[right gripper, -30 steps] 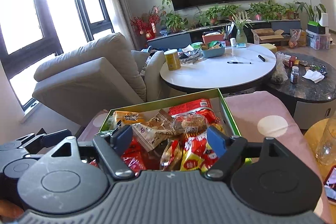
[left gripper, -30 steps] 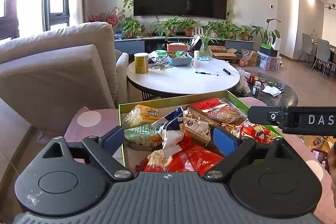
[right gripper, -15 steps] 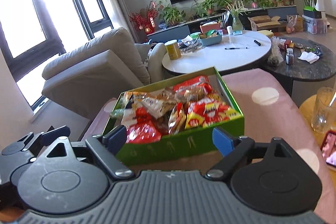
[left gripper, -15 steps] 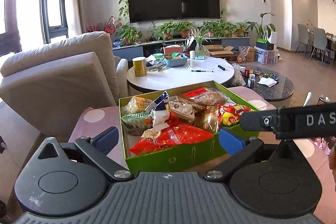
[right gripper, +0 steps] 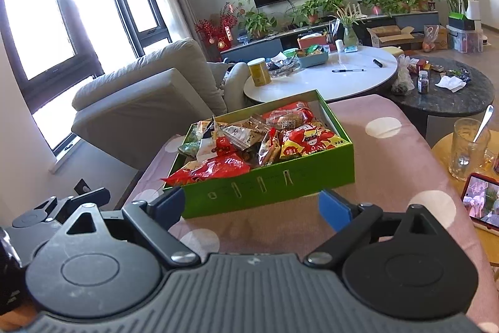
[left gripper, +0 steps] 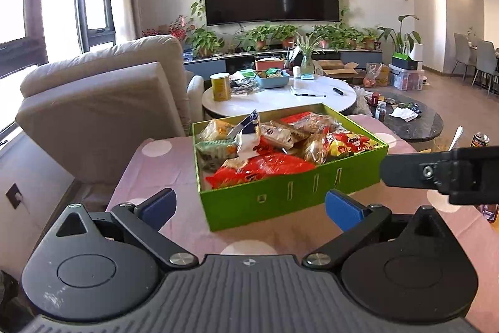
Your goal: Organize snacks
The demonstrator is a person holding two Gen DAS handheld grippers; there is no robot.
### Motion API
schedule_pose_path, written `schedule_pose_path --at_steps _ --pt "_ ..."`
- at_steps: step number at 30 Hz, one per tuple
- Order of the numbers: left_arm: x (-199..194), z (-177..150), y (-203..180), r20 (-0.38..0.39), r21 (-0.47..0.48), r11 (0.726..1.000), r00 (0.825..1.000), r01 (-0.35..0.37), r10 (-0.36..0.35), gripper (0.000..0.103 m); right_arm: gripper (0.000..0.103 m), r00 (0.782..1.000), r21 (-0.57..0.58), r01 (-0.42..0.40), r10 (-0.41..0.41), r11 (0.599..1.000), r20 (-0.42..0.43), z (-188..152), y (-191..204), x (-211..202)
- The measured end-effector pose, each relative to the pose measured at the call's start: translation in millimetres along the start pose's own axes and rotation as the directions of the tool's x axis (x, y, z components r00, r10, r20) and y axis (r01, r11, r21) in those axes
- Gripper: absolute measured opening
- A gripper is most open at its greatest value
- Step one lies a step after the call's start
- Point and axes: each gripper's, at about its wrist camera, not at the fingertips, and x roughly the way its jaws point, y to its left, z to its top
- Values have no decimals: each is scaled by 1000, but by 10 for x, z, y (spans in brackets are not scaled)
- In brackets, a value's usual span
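Presently: green cardboard snack box (left gripper: 290, 195) ahead of left gripper (left gripper: 249, 205) and right gripper (right gripper: 249, 205), fingers released, empty; pick one topmost packet.

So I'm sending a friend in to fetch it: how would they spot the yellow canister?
Start at the white round table beyond the green snack box. On the edge nearest the beige armchair stands the yellow canister, upright. It is the only tall yellow cylinder there; the blue basket and pens beside it lie low.
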Motion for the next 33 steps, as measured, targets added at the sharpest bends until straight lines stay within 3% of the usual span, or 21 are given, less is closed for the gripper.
schedule_pose_path --at_steps 14,33 --pt "-267 -77 104 31 -28 999 999 -24 25 103 64 999 -35 25 -24 999 29 -104 113 -161" --pt "-302 -84 112 41 -24 999 999 -28 29 103 64 999 -37 25 -24 999 23 -153 145 -152"
